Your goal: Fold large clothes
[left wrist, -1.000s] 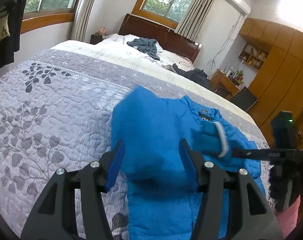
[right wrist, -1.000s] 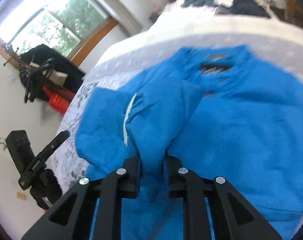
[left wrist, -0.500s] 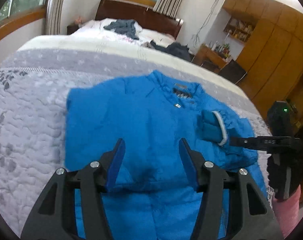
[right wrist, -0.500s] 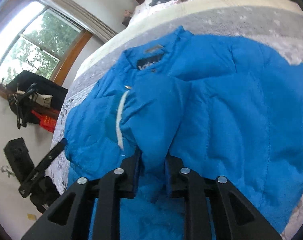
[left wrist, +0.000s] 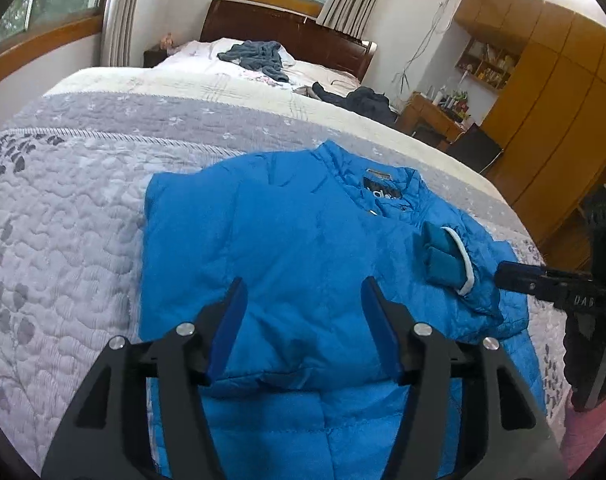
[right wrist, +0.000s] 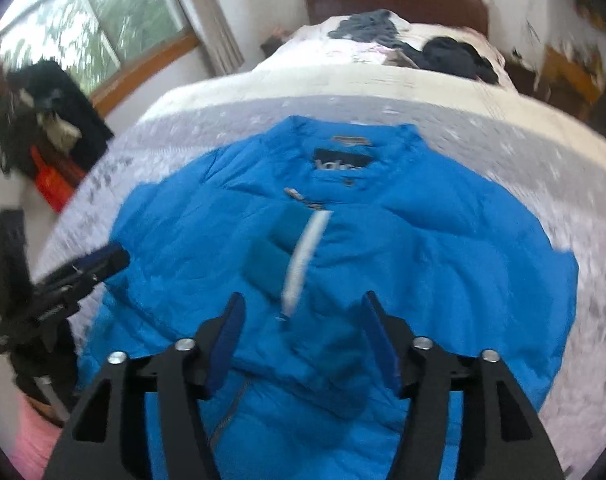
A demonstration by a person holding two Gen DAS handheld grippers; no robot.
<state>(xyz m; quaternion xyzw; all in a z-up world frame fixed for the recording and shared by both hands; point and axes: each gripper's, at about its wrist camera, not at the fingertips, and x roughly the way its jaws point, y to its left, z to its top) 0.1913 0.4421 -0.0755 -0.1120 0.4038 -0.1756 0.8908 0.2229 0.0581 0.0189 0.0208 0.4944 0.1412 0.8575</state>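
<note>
Lying on the quilt [left wrist: 63,216], the blue jacket [left wrist: 287,240] runs off-frame below both spread, empty tools [left wrist: 303,320] [right wrist: 303,324].

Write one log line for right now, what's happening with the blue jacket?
blue jacket: flat on quilt, both sleeves folded in | left gripper: open, empty | right gripper: open, empty, over sleeve cuff

you see a puffy blue quilted jacket [left wrist: 287,240] of faintly shiny cloth on a matt grey stitched cotton-like bedspread [left wrist: 63,216]; the dark wooden headboard [left wrist: 303,36] looks glossy.
</note>
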